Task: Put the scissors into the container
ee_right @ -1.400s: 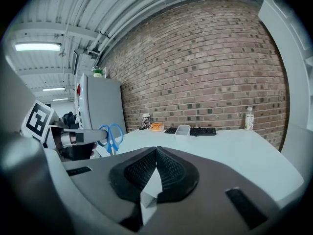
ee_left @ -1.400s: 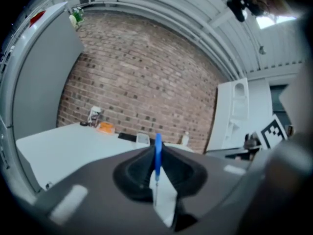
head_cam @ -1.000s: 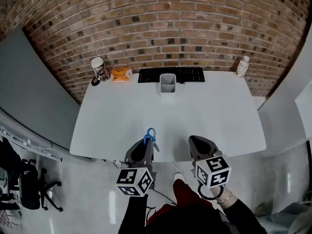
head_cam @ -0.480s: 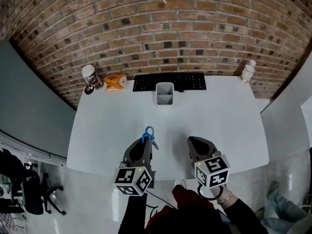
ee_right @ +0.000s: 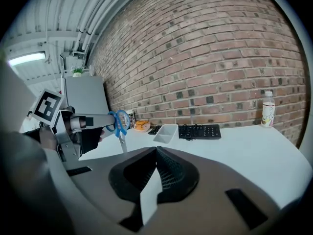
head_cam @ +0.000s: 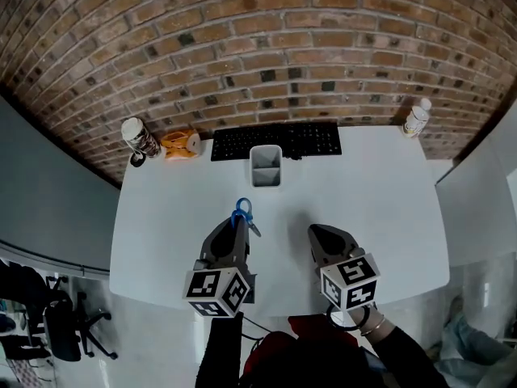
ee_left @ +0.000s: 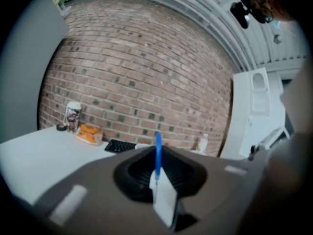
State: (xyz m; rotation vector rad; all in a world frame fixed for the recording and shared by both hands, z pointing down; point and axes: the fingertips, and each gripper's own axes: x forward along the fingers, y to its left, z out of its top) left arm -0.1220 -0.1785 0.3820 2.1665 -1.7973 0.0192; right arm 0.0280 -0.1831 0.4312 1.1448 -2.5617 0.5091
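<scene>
Blue-handled scissors (head_cam: 242, 211) stick out of my left gripper (head_cam: 239, 221), which is shut on them over the white table (head_cam: 388, 208). In the left gripper view the scissors (ee_left: 158, 146) show edge-on, rising from between the jaws of my left gripper (ee_left: 157, 173). The pale grey container (head_cam: 266, 166) stands upright a short way beyond, in front of the keyboard. My right gripper (head_cam: 312, 233) hovers beside the left one, jaws shut with nothing in them. The right gripper view shows its closed tips (ee_right: 155, 151), the scissors (ee_right: 119, 124) held at left, and the container (ee_right: 165, 132).
A black keyboard (head_cam: 275, 140) lies along the brick wall behind the container. A printed cup (head_cam: 139, 136) and an orange object (head_cam: 179, 144) sit at the back left. A small bottle (head_cam: 416, 120) stands at the back right. An office chair (head_cam: 65, 330) is on the floor at left.
Both grippers have moved forward from the table's near edge to over the tabletop, closer to the container. The scissors stay in the left gripper.
</scene>
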